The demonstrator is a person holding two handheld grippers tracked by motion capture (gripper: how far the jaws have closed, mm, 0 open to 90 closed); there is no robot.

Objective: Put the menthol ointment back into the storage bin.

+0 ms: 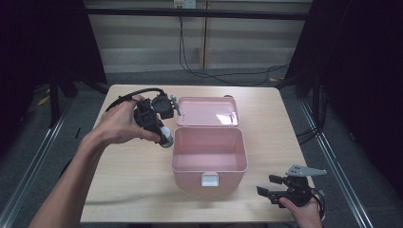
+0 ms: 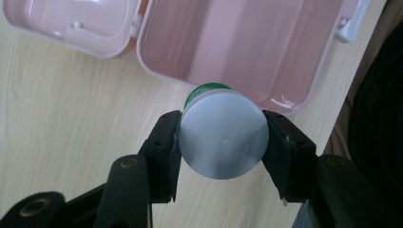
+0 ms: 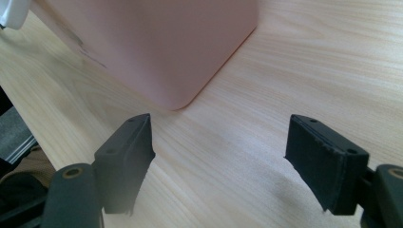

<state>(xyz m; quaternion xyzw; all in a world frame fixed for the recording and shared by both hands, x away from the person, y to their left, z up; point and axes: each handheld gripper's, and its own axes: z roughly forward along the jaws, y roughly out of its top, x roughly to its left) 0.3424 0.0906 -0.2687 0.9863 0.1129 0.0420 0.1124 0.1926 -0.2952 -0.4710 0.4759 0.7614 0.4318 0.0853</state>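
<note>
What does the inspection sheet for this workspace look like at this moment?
Surface: light wooden table, bare around the box.
Job's things: pink box open and empty, lid laid flat behind it; small bottle with a green band, held beside the box's left rim.
Clutter: nothing seen.
Grippers: left gripper shut on the bottle; right gripper open, near the box's front right corner.
Cables: black cable on the floor beyond the table.
Surroundings: dark curtains at both sides, pale wall behind.
</note>
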